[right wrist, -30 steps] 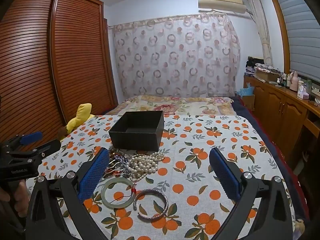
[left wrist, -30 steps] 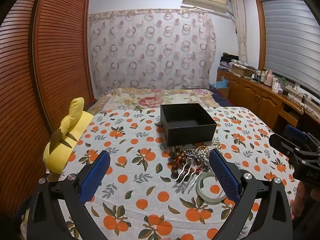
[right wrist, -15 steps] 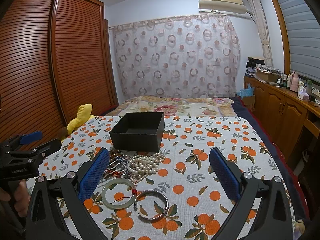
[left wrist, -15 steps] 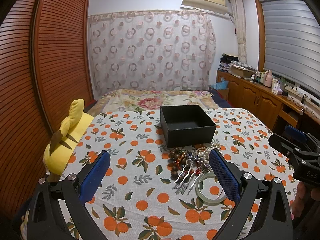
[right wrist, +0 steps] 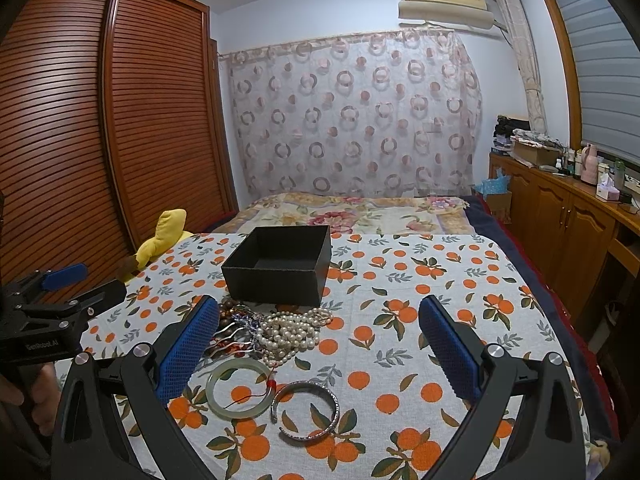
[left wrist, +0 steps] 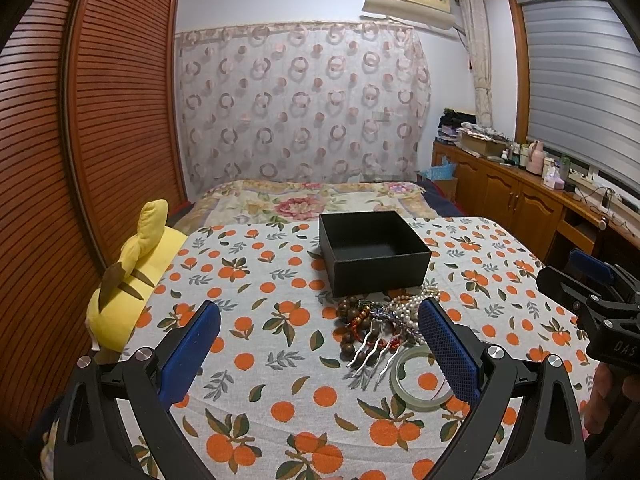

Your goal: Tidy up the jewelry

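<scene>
Both grippers hover above the orange-print cloth, and neither is holding anything. The left gripper has its blue pads spread wide across the lower part of its own view; the right gripper is spread just as wide in its view.

Centre of both frames: the black box, open-topped and empty as far as its interior shows. Just below it, at its near wall, sits the jewelry pile. In the right wrist view, a pearl necklace is heaped in the middle, with dark wooden beads to the left of it and a silver hair comb lying with its prongs toward the camera.

Lower in the frame, near the pile, a pale green jade bangle lies flat, a red cord across it. Just right of that, a silver bangle rests on the cloth, just beside the jade one.

At the left edge of the left wrist view, a yellow plush toy lies beside the cloth.
</scene>
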